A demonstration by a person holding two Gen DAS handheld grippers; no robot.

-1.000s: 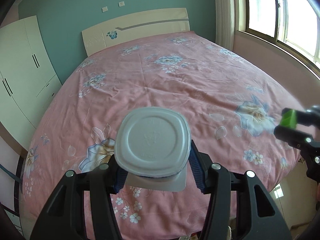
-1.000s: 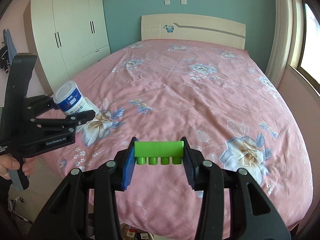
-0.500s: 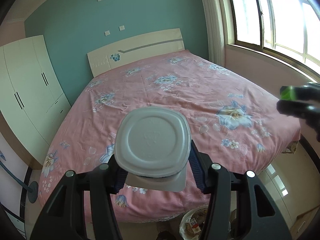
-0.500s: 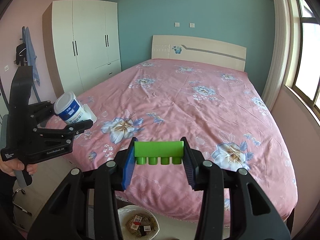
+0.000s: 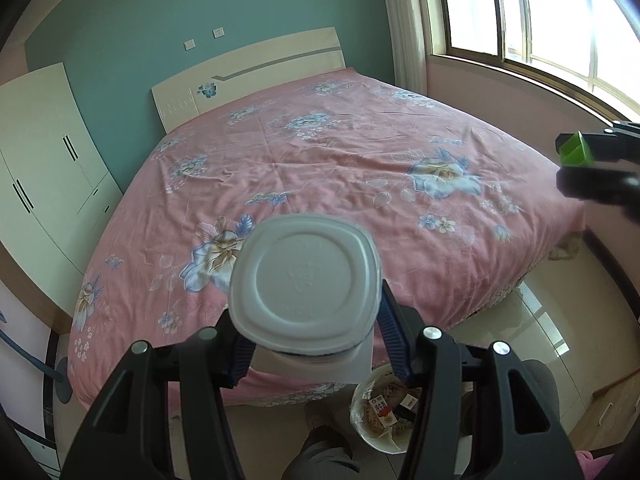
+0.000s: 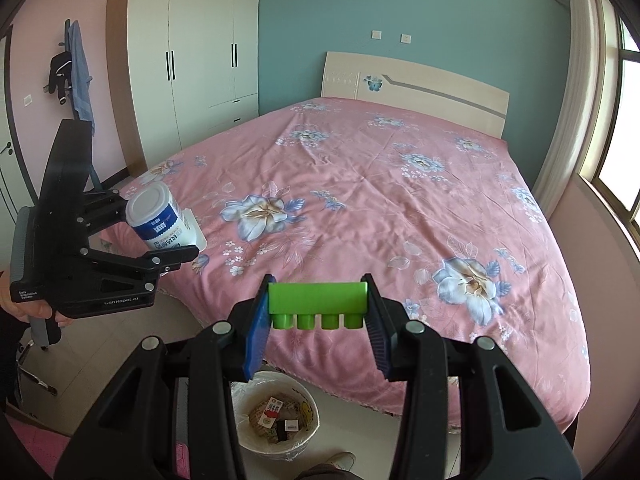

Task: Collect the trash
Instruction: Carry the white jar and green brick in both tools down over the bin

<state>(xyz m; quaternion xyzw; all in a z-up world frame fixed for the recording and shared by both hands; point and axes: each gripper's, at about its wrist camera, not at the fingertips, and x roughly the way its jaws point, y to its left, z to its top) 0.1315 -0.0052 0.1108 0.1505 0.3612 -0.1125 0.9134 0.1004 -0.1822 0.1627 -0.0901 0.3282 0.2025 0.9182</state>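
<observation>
My left gripper (image 5: 310, 332) is shut on a white plastic cup (image 5: 305, 286) with a blue label, its base turned toward the camera. In the right wrist view that same cup (image 6: 158, 218) shows at the left in the left gripper (image 6: 168, 232). My right gripper (image 6: 318, 316) is shut on a green toy brick (image 6: 317, 300), studs pointing down. The brick (image 5: 575, 153) also shows at the right edge of the left wrist view. A white lined trash bin (image 6: 276, 418) with wrappers inside stands on the floor below both grippers, at the foot of the bed; the same bin (image 5: 380, 414) appears behind my left fingers.
A wide bed with a pink floral cover (image 6: 380, 200) fills the space ahead. White wardrobes (image 6: 192, 60) stand at the left, and a window (image 5: 540, 20) is on the right. A person's leg and shoe (image 5: 320, 444) are near the bin on the pale floor.
Both grippers have drawn back from over the bed toward its foot, each keeping its grip. The floor and the trash bin have come into view beneath them.
</observation>
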